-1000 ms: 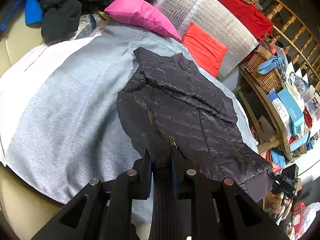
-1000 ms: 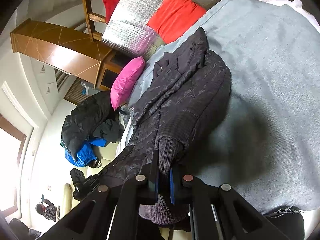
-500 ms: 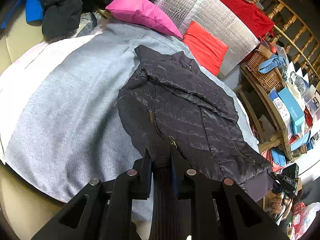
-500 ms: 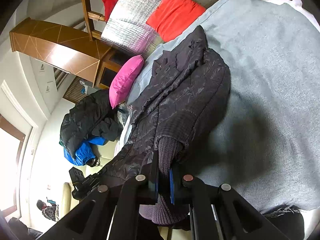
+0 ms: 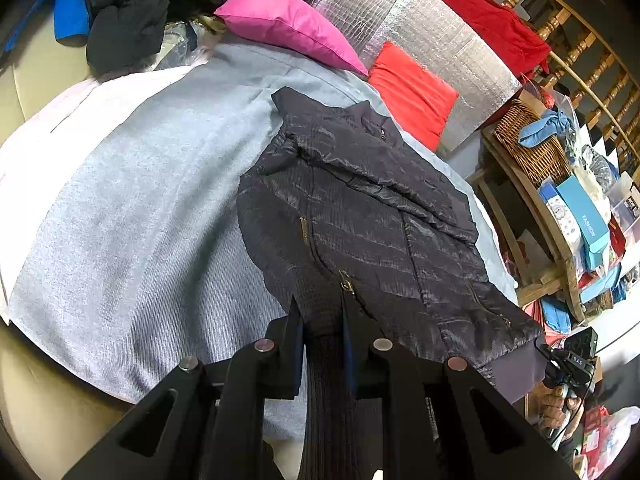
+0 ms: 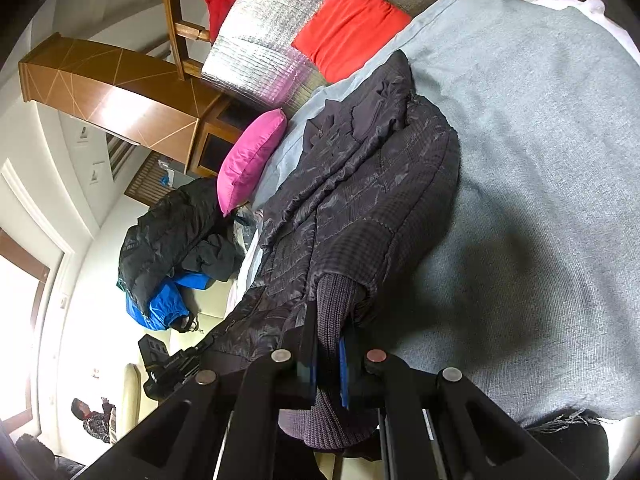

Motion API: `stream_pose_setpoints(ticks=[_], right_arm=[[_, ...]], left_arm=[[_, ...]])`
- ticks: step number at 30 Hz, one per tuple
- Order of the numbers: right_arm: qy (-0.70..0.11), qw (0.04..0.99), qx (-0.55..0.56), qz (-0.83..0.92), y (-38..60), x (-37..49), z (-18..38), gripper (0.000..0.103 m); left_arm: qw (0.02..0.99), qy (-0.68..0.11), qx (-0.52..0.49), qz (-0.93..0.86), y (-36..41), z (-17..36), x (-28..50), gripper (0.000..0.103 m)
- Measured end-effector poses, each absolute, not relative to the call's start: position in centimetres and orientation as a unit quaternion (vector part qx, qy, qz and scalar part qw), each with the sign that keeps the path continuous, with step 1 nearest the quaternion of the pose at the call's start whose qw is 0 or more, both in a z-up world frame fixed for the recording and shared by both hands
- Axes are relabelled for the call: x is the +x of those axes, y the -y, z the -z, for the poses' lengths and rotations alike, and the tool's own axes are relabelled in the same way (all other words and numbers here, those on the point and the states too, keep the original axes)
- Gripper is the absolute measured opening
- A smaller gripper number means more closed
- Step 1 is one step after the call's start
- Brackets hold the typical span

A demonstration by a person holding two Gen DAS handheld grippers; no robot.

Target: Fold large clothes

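Observation:
A dark quilted jacket [image 5: 360,208] lies on a grey blanket [image 5: 132,200], collar toward the pillows; it also shows in the right wrist view [image 6: 360,200]. My left gripper [image 5: 322,316] is shut on a ribbed knit cuff [image 5: 328,360] at the jacket's near edge. My right gripper [image 6: 328,332] is shut on the other ribbed cuff [image 6: 332,304], at the jacket's other near corner. Both sleeves are folded in over the body. The right gripper [image 5: 572,360] shows at the left wrist view's lower right.
A pink pillow [image 5: 288,24], a red pillow [image 5: 412,92] and a silver foil mat [image 5: 420,32] sit at the bed's head. A pile of dark and blue clothes [image 5: 128,8] lies far left. Cluttered wooden shelves with a wicker basket [image 5: 532,148] stand right.
The view of the jacket has shifted slightly; both grippers stay shut on the cuffs with little movement.

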State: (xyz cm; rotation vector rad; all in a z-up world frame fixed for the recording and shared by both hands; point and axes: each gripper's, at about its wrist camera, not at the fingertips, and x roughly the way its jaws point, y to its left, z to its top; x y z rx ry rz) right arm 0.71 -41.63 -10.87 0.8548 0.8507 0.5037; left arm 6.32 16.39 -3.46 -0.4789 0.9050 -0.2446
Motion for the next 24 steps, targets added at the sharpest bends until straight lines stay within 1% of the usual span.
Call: stream_pose_setpoints(ticks=[24], right_arm=[[-0.393, 0.795, 0.396, -0.239, 41.48, 0.98, 10.56, 0.008]], left_arm=[[0.864, -0.432, -0.230, 0.117, -16.33, 3.44, 6.72, 0.017]])
